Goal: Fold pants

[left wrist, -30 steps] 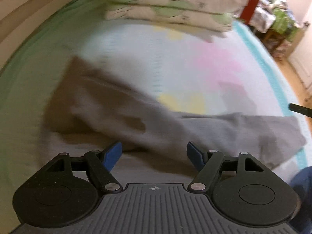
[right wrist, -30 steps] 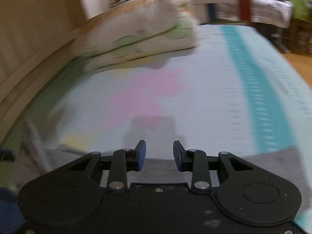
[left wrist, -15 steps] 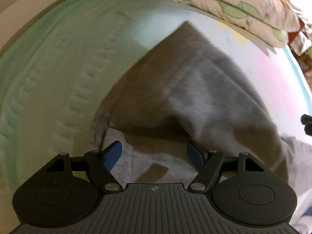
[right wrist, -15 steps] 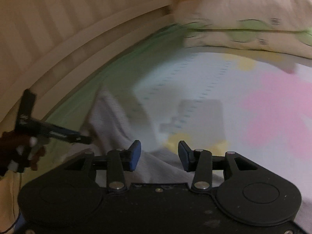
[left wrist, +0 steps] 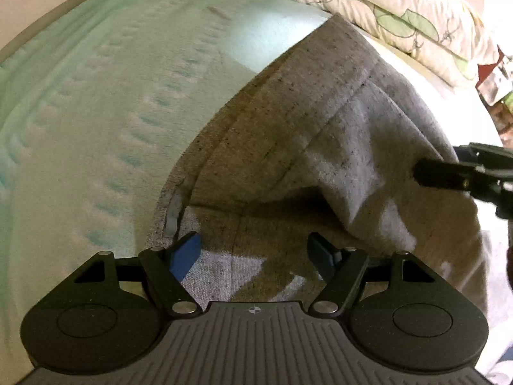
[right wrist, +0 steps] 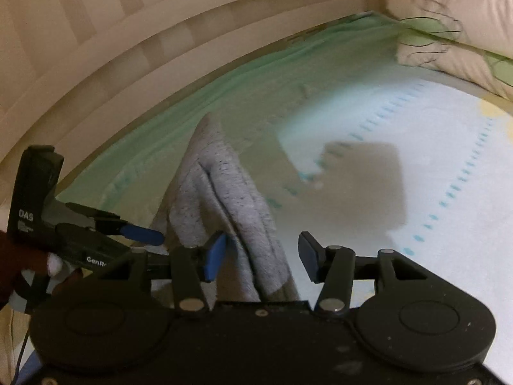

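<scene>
On the bed, in the left wrist view, the grey pants (left wrist: 320, 134) lie bunched on the green sheet (left wrist: 96, 112), filling the centre toward 2 o'clock. The left gripper (left wrist: 255, 253) stands wide over the cloth, holding nothing. The right gripper (left wrist: 461, 176) enters at 3 o'clock. Pillows (left wrist: 400, 9) sit at 1 o'clock.

In the right wrist view, the right gripper (right wrist: 261, 258) is wide, a fold of pants (right wrist: 231, 205) between its fingers, unpinched. The left gripper (right wrist: 141, 234) reaches in at 9 o'clock.
</scene>
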{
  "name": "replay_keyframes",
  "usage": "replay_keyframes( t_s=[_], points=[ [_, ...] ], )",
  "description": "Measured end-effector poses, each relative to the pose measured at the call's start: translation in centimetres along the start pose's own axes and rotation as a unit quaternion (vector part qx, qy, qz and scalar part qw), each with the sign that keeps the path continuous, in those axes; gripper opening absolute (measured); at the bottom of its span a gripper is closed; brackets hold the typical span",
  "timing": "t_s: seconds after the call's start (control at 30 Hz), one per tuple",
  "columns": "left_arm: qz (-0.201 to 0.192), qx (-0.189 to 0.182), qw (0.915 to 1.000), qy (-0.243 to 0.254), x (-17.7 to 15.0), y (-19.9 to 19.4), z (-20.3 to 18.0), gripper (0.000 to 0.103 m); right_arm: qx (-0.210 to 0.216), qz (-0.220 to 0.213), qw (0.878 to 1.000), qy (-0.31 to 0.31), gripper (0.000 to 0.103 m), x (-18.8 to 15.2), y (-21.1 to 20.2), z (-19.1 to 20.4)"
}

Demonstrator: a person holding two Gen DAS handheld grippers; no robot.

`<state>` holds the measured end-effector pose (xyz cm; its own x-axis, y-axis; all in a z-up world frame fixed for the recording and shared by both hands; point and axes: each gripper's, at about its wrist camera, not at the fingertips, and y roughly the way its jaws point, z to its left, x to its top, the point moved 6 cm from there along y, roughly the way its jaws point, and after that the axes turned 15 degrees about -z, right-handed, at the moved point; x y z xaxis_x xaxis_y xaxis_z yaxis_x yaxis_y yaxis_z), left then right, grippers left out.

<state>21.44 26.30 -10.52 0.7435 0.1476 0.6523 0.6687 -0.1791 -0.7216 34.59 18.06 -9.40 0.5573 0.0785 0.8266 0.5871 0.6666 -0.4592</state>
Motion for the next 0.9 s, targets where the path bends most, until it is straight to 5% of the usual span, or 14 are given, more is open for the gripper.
replay_keyframes(
  t_s=[0.07, 0.1, 0.3, 0.5, 0.67, 0.9],
  points=[
    [-0.008, 0.001, 1.0000, -0.004, 0.1, -0.5, 0.1, 0.072, 0.034, -0.004, 0.999, 0.000, 0.035, -0.2, -0.4, 1.2],
    [-0.016, 0.013, 0.9998, -0.003, 0.3, -0.4, 0.5, 0.072, 0.050, -0.001, 0.999, -0.001, 0.010, -0.3, -0.9, 2.0],
    [-0.066, 0.085, 0.9929, -0.049, 0.7, -4.9, 4.9, 0.072, 0.118, 0.011, 0.990, -0.073, 0.010, -3.8, -4.8, 8.8],
    [-0.131, 0.124, 0.9823, -0.050, 2.5, -10.2, 6.3, 0.072, 0.126, 0.070, 0.984, -0.106, 0.010, -9.5, -4.2, 12.3],
    [-0.133, 0.081, 0.9877, -0.015, 3.2, -10.3, 3.4, 0.072, 0.127, 0.106, 0.985, -0.040, 0.011, -9.7, -2.5, 11.3],
    [-0.051, 0.000, 0.9978, 0.042, 0.2, -4.8, -1.8, 0.072, 0.123, 0.128, 0.984, 0.032, 0.011, -10.1, -0.9, 9.9]
  ],
)
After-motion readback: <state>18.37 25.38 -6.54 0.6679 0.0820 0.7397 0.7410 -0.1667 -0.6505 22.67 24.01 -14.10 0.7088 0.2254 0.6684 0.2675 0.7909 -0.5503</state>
